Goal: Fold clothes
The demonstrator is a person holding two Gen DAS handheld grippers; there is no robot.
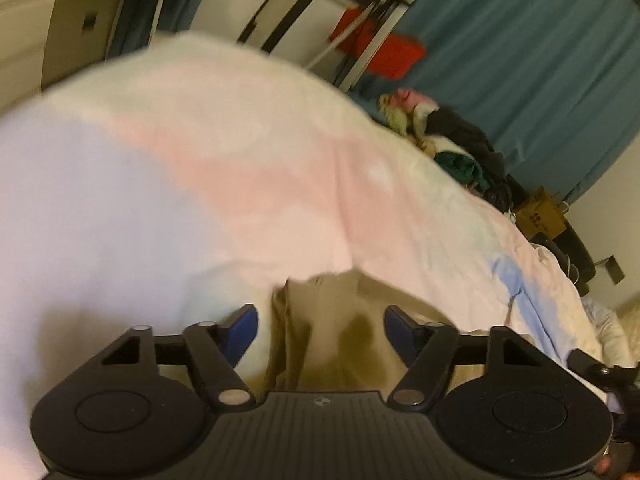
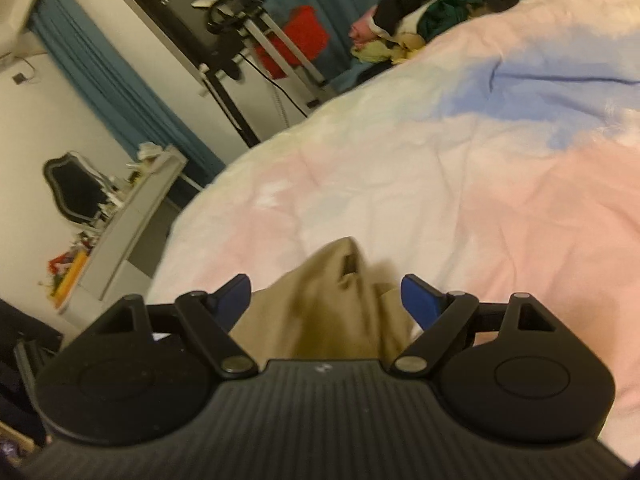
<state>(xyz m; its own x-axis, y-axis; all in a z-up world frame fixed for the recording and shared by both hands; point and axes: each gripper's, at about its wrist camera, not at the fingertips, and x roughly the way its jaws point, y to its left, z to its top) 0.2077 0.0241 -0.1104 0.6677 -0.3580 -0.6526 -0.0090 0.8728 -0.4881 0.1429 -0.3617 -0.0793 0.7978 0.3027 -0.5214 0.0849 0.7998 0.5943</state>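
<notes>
While spread wide, both grippers' fingers [image 1: 240, 330] [image 2: 418, 300] straddle tan garment [image 1: 332, 320] [image 2: 324, 312], ungripped.

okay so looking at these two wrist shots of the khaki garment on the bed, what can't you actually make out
- Khaki garment: both wrist views show only a bunched part; the tool bodies cover the rest, so its type is unclear.
- Left tool and right tool: fingers apart, cloth between; contact unclear.
- Clothes pile: blurred, items indistinguishable.
- Bedspread: motion blur hides detail.
</notes>
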